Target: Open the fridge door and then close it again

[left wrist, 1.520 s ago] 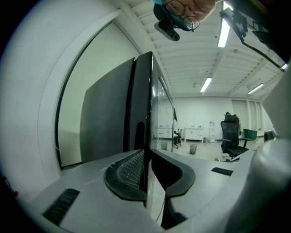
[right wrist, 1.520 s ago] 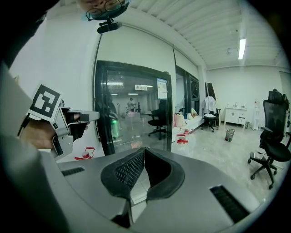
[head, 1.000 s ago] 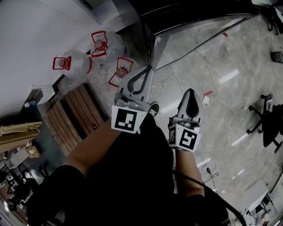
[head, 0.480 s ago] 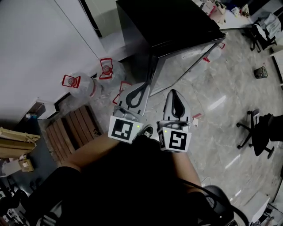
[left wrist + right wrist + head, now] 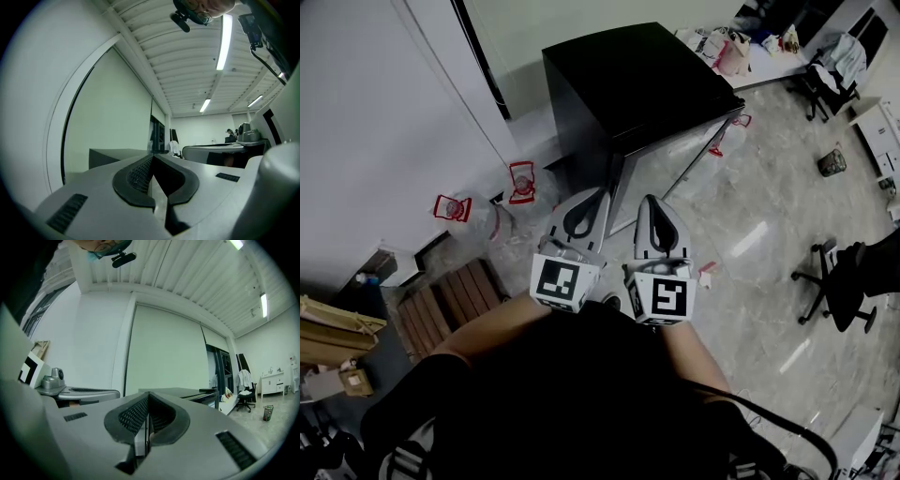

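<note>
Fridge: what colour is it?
The fridge is black, clearest in the head view.

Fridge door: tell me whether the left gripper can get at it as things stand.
Probably yes. The left gripper, shut and empty, points at the black fridge just ahead, and nothing shows between them. The right gripper sits beside it, not across its path.

The pale grey, wedge-shaped left gripper (image 5: pixel 602 195) and matching right gripper (image 5: pixel 650 201) have black ribbed fingers (image 5: pixel 136 174). Each carries a white cube (image 5: pixel 561 281) printed with black square markers. The person wears dark short-sleeved clothing (image 5: pixel 581 394), and a thin black cable (image 5: pixel 773 417) trails on the right side.
</note>
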### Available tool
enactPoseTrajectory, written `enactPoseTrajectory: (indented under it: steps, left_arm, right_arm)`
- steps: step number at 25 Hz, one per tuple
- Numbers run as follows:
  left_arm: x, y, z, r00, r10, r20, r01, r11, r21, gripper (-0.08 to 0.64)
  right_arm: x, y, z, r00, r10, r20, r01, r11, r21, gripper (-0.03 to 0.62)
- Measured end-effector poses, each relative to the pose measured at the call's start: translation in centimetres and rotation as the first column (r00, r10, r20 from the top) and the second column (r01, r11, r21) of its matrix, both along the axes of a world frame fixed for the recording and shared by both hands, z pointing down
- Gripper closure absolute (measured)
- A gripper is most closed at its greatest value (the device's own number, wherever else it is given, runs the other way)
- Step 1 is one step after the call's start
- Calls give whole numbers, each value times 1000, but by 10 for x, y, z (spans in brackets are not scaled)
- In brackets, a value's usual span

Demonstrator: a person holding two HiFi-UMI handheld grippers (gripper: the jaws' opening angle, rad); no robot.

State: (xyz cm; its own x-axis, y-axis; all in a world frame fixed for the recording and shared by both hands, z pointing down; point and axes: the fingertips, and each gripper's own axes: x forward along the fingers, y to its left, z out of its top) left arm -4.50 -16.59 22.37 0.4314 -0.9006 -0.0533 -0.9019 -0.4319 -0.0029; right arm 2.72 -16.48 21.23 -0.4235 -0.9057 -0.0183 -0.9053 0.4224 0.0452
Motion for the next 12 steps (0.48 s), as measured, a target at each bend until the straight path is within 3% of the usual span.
enactPoseTrajectory:
  steps: [6, 12]
  left_arm:
    - [1, -7, -8, 1000, 5, -4, -5, 1000, 12, 554]
    - [-1, -13, -8, 1000, -4, -12, 4, 1000, 10, 554]
  right_arm:
    - [-7, -7, -6, 1000, 8, -10, -8, 1000, -4, 577]
    - [-11, -11, -9, 1000, -23, 4, 22, 999, 48, 577]
